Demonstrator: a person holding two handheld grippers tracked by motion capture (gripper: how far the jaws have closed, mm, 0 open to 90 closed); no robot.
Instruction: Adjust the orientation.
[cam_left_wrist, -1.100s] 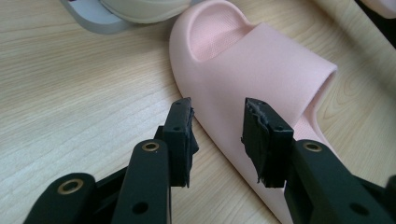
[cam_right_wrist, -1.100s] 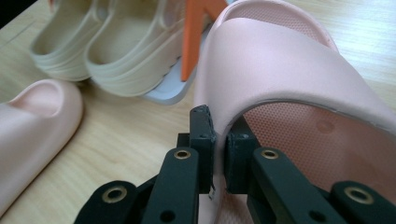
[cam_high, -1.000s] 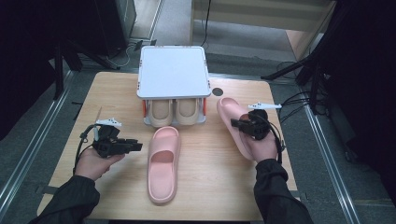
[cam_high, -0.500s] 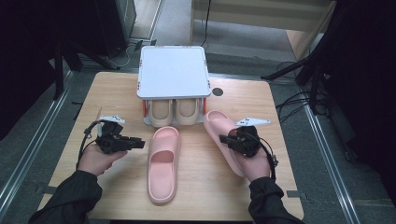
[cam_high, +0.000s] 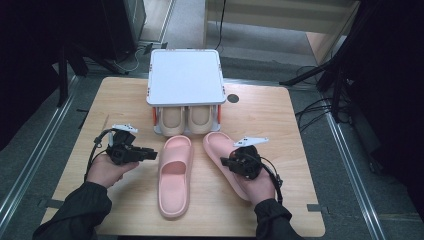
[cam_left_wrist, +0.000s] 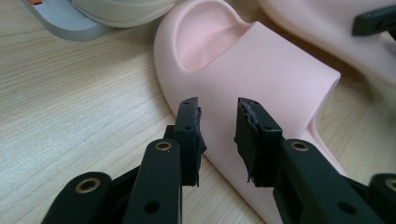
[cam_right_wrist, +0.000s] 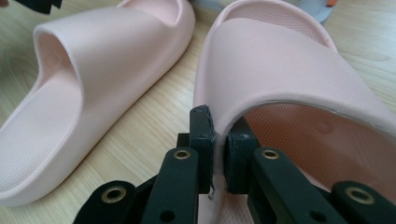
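Two pink slippers lie side by side on the wooden table (cam_high: 285, 130). My right gripper (cam_high: 226, 163) (cam_right_wrist: 219, 128) is shut on the right pink slipper (cam_high: 217, 145) (cam_right_wrist: 289, 60), one jaw outside and one inside the rear edge of its strap. The left pink slipper (cam_high: 175, 180) (cam_left_wrist: 261, 60) (cam_right_wrist: 93, 56) lies flat, toe toward the rack. My left gripper (cam_high: 153, 150) (cam_left_wrist: 217, 112) points at its left side by the strap. Its jaws have just been closing and stand open with a gap, and the pads press on nothing.
A small shoe rack with a white top (cam_high: 185, 75) stands at the back middle, with a beige pair of slippers (cam_high: 172, 120) on its lower shelf. A dark round hole (cam_high: 232, 98) sits in the table beside it. Bare wood lies left and right of the slippers.
My right gripper has brought the right pink slipper leftward and nearer, so it now lies close beside the other one. The left hand has stayed about where it was.
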